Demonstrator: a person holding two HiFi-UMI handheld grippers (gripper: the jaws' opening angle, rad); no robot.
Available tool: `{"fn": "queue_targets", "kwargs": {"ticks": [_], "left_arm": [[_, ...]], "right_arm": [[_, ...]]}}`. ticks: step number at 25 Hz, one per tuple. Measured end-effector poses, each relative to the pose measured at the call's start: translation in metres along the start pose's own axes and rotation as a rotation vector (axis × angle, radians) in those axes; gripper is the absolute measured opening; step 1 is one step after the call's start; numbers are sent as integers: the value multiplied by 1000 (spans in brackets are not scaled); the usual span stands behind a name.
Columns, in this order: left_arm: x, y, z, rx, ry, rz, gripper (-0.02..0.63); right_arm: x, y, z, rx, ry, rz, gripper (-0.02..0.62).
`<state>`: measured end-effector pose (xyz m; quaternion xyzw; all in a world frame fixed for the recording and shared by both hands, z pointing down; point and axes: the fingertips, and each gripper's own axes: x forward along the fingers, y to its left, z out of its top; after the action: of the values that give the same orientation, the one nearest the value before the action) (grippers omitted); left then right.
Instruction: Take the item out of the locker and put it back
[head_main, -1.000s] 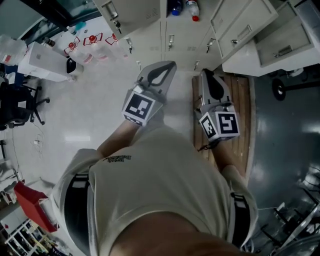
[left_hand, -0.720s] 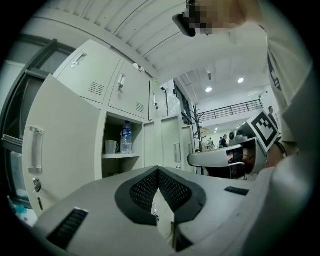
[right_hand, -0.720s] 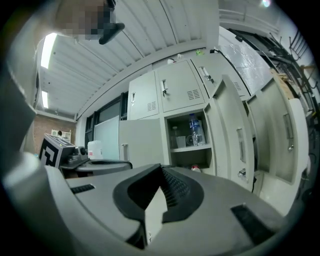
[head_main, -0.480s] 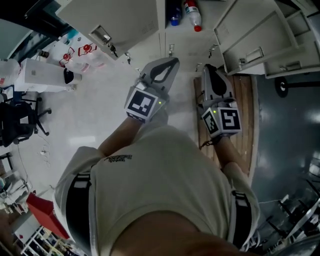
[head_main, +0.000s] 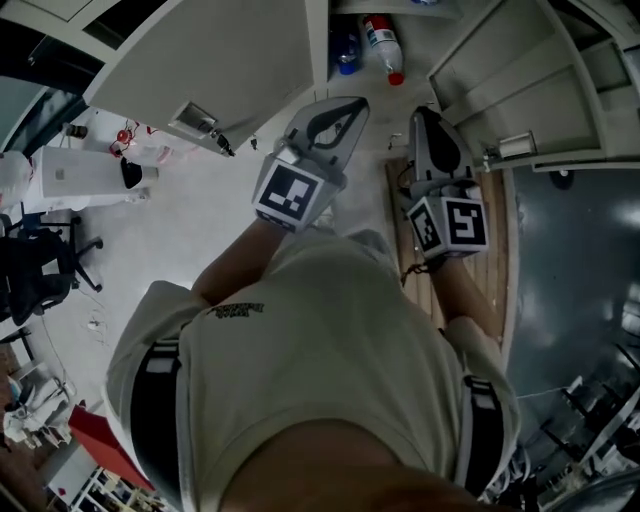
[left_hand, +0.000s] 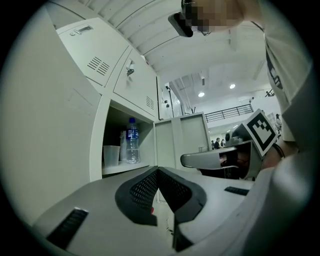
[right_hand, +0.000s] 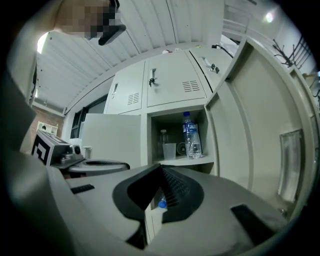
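Observation:
An open locker compartment (right_hand: 181, 161) holds a clear water bottle with a blue cap (right_hand: 190, 136), a clear plastic cup (right_hand: 169, 150) and a second bottle (right_hand: 163, 142) behind it. The left gripper view shows the same bottle (left_hand: 132, 142) and cup (left_hand: 111, 155). In the head view a red-capped bottle (head_main: 385, 45) and a blue bottle (head_main: 345, 50) lie in open lockers at the top. My left gripper (head_main: 345, 112) and right gripper (head_main: 428, 125) are held side by side short of the lockers. Both are shut with nothing between the jaws.
Two locker doors stand swung open, one on the left (head_main: 220, 60) and one on the right (head_main: 510, 80). A wooden platform (head_main: 495, 230) lies on the floor under my right arm. A white box (head_main: 75, 175) and office chair (head_main: 35, 270) stand far left.
The lockers have come closer and larger in the head view. Both grippers have risen toward the open compartments, still side by side and shut.

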<state>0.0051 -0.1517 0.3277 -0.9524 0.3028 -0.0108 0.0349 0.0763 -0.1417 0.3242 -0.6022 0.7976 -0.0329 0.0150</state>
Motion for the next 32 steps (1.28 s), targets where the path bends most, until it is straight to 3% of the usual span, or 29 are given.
{"fn": "queue_targets", "kwargs": {"ticks": [6,18,29,32], "left_arm": [[19,12,3,-13,-13,5,2],[43,15,-7,-36,26,100,2],[62,27,-14,-55,8,155,2],[70,36,-19,-61,-1,177,2]], "right_arm": [[21,-10,1,-15,20,17,3],[41,-32,-4,-25,51,107,3],[71,-39,-14,-52,64,112,5],[87,-41,-19,-59,76,98,60]]}}
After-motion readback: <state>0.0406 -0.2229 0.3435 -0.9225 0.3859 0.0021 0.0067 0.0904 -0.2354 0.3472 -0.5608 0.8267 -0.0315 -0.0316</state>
